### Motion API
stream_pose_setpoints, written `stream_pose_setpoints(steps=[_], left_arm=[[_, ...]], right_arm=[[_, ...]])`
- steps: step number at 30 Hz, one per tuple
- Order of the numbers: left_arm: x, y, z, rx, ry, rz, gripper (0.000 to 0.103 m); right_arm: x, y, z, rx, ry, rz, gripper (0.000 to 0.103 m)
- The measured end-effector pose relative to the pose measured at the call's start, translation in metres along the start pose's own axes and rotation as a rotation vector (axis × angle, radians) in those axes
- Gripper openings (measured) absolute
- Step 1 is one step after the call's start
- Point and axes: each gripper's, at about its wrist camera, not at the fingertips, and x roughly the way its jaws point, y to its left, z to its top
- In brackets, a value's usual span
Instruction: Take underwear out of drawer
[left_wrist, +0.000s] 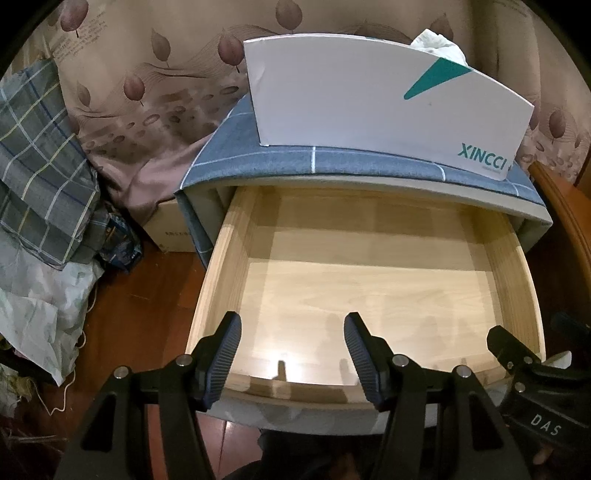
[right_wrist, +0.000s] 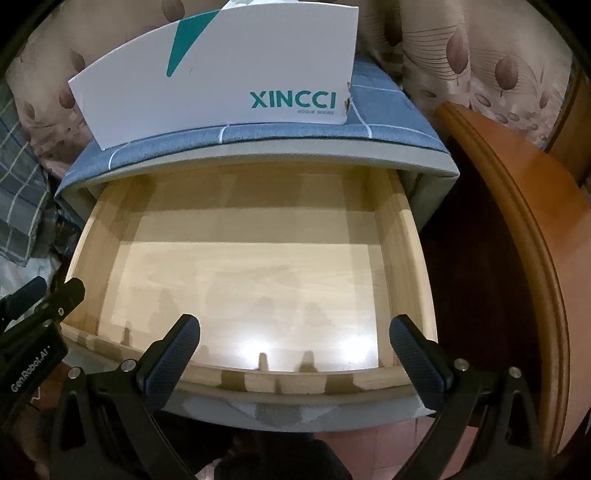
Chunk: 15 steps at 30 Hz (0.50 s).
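Fingers of my left gripper (left_wrist: 291, 347) stand spread apart with nothing between them, hanging just above the front edge of the pulled-out drawer (left_wrist: 221, 266); my right gripper (right_wrist: 295, 350) is likewise released, its black ribbed pads wide apart over the same front rim. From the left wrist view I see the right gripper at the drawer's right front corner with something pale just behind it, too hidden for me to say what it is. Beyond the fingertips I see only the drawer's bare, pale wooden floor and side walls, and I cannot find underwear in either view. Farther back, the cabinet (right_wrist: 432, 184) is draped in blue checked cloth (right_wrist: 258, 131), and a white XINCCI box (right_wrist: 221, 77) rests on it. Behind hangs a leaf-patterned curtain (left_wrist: 147, 74), with plaid fabric (left_wrist: 40, 155) heaped at left.
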Motion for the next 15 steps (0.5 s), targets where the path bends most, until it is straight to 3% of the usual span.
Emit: stream_pose_setpoints(steps=[15], left_arm=[[0.0013,0.001,-0.0002,-0.007,0.003,-0.004,0.059]], right_arm=[[0.0028,0.0016,0.0009,-0.012,0.016,-0.012,0.102]])
